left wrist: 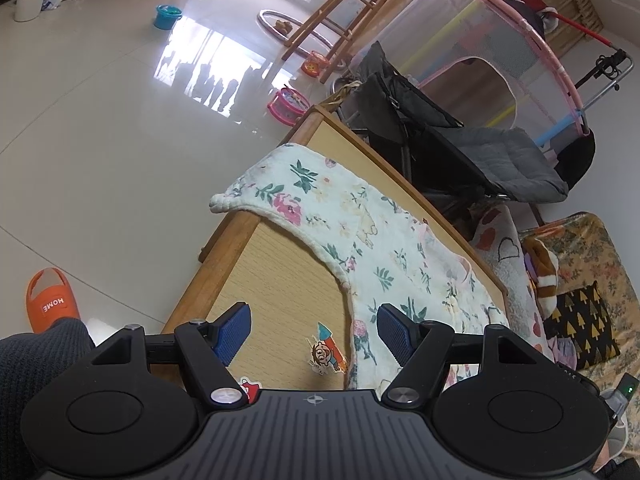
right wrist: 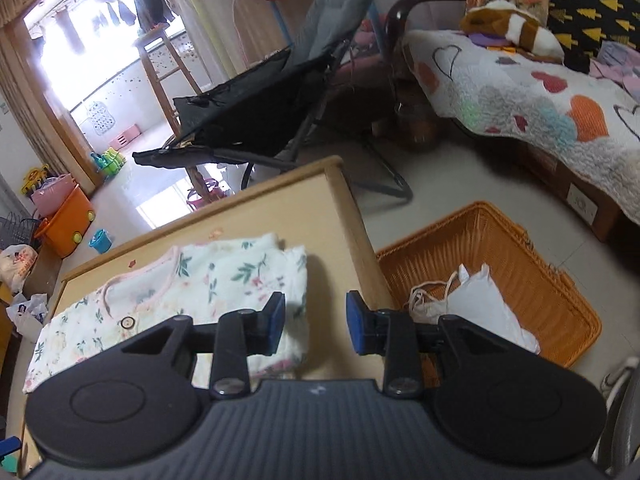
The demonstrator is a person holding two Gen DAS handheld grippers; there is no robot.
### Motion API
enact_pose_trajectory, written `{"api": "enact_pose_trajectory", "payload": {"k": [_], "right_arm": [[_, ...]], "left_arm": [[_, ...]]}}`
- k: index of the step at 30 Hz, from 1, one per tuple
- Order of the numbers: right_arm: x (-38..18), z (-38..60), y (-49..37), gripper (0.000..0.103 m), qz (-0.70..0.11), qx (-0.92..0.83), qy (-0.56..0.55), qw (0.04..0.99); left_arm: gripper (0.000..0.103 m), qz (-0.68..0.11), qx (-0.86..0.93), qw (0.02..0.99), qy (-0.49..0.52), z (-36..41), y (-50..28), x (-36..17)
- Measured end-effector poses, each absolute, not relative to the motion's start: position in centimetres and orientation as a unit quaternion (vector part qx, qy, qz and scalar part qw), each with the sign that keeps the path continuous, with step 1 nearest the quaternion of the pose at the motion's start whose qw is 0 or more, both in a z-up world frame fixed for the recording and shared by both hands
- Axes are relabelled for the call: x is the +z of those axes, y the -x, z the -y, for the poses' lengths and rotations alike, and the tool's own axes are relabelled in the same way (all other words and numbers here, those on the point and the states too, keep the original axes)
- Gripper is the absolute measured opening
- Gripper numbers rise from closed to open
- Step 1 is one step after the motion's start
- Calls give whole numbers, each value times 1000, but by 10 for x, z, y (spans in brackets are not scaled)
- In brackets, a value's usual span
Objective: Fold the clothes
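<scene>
A white floral garment (left wrist: 360, 240) lies spread on the wooden table (left wrist: 276, 276), one end hanging over the table's far edge. My left gripper (left wrist: 314, 332) is open and empty, hovering above the table beside the garment's near edge. In the right wrist view the same floral garment (right wrist: 208, 280) lies on the table (right wrist: 312, 200) with a sleeve folded in and a pink-trimmed neckline with a button. My right gripper (right wrist: 316, 320) is open and empty above the garment's right edge.
An orange wicker basket (right wrist: 532, 256) with white cloth (right wrist: 484, 300) sits on the floor right of the table. A black folding chair (right wrist: 260, 108) and a heart-pattern blanket (right wrist: 540, 92) stand beyond. Stickers (left wrist: 326, 350) mark the tabletop. An orange slipper (left wrist: 50, 300) lies on the floor.
</scene>
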State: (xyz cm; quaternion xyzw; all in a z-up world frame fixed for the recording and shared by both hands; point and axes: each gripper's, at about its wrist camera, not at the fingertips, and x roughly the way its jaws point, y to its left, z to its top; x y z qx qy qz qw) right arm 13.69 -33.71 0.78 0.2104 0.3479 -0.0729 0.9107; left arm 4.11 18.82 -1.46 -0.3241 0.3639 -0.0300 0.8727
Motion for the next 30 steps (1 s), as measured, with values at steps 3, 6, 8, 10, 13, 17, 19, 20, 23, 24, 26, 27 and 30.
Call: {"api": "enact_pose_trajectory", "payload": {"k": [3, 6, 8, 10, 13, 17, 19, 20, 23, 24, 26, 27, 30], "right_arm": [[2, 331, -140, 32, -349, -61, -219, 909], [0, 329, -144, 31, -358, -56, -213, 908], [-2, 327, -147, 28, -365, -54, -208, 906], [-3, 325, -149, 15, -370, -48, -203, 905], [-2, 320, -150, 7, -371, -36, -177, 911], [3, 314, -150, 5, -370, -19, -156, 916], [8, 312, -150, 5, -365, -10, -150, 919], [11, 310, -149, 5, -363, -6, -146, 920], [19, 301, -149, 5, -357, 12, -129, 925], [21, 297, -149, 5, -356, 19, -120, 927], [26, 289, -150, 5, -355, 34, -103, 929], [28, 284, -151, 5, -355, 41, -93, 929], [31, 268, -154, 5, -357, 65, -63, 930]], "left_arm": [[71, -364, -29, 872, 325, -189, -41, -14], [71, -365, -28, 872, 324, -188, -41, -14], [71, -366, -28, 872, 323, -188, -41, -14], [71, -366, -28, 872, 323, -188, -41, -14], [71, -367, -28, 872, 322, -188, -41, -14], [71, -367, -28, 872, 323, -187, -40, -14], [71, -366, -28, 872, 323, -187, -40, -15], [71, -366, -28, 872, 324, -187, -39, -15], [71, -365, -29, 872, 325, -187, -39, -15], [71, -364, -29, 872, 326, -187, -39, -15], [71, -364, -30, 872, 326, -188, -39, -15], [71, -363, -30, 872, 327, -187, -39, -15], [71, -363, -30, 872, 328, -188, -39, -15]]}}
